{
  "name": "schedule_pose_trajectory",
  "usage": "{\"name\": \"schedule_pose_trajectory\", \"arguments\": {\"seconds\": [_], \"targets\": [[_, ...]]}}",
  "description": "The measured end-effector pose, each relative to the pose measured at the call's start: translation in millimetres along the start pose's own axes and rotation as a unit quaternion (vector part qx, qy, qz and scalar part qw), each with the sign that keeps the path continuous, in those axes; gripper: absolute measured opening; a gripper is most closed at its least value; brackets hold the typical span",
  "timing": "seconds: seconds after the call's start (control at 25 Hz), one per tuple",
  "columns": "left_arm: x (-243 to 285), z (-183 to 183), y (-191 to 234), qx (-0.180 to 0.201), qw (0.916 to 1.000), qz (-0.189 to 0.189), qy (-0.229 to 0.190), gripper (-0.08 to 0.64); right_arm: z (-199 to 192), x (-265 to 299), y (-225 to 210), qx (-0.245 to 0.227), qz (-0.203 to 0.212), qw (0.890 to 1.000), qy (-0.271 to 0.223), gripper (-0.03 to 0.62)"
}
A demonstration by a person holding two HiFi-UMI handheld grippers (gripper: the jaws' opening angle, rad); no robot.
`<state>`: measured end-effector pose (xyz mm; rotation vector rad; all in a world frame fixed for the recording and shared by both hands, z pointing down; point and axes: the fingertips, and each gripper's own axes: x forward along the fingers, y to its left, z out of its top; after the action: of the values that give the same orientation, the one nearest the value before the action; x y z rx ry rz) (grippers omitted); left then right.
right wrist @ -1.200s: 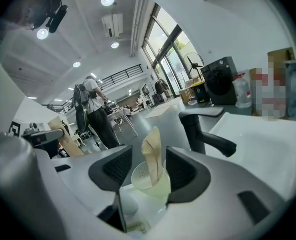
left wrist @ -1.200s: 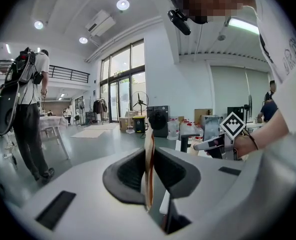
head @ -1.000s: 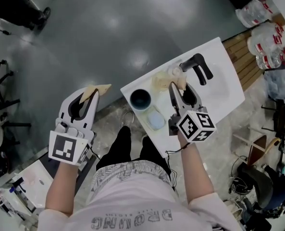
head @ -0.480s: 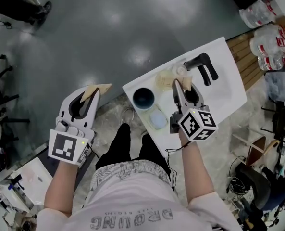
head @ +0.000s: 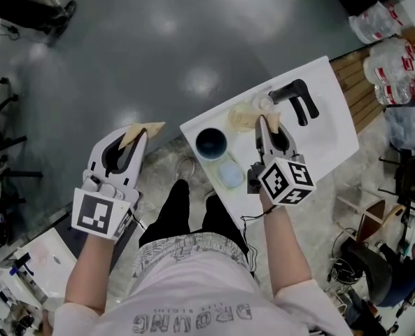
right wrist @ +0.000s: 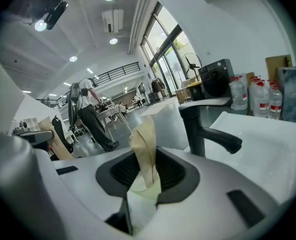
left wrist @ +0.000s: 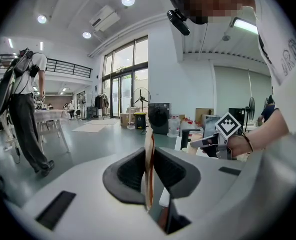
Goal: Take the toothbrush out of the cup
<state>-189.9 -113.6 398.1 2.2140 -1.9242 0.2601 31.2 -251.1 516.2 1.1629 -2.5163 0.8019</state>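
Observation:
On the white basin top (head: pixel 329 135), a pale translucent cup (head: pixel 241 116) stands just left of the black tap (head: pixel 294 96). My right gripper (head: pixel 266 121) reaches in beside that cup. Its jaws have just been closing, and the tan pads (right wrist: pixel 144 144) now pinch together. A pale sliver shows low between them, which I take for the toothbrush; most of it is hidden. My left gripper (head: pixel 141 130) hangs off the basin over the grey floor. Its tan pads (left wrist: pixel 148 154) meet in a thin strip with nothing seen between them.
A dark blue cup (head: pixel 210 143) and a light blue soap piece (head: pixel 228 173) sit at the basin's near left corner. The tap (right wrist: pixel 200 129) rises right of my right jaws. Water bottles (head: pixel 396 68) stand far right, and a person (left wrist: pixel 25 109) stands on the floor.
The right gripper's jaws, wide apart a second ago, have closed beside the pale cup. The left gripper has stayed as it was.

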Motion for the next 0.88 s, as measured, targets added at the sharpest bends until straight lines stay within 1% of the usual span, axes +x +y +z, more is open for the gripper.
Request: {"name": "schedule_pose_trajectory", "arguments": {"seconds": [0.32,0.6,0.88], "targets": [[-1,3,-1,0.0,1.0,-0.001,-0.007,0.064,5,-1,1,-0.005,-0.002,1.0,-0.004,0.084],[0,17,-2,0.002,0.9997,-0.005,-0.025,0.064,22,-7,6,-0.019,0.001,1.0,-0.018,0.083],[-3,30,-5,0.006,0.999,-0.012,-0.044,0.064,42,-25,14,-0.019,0.0,0.999,-0.045,0.083]]}}
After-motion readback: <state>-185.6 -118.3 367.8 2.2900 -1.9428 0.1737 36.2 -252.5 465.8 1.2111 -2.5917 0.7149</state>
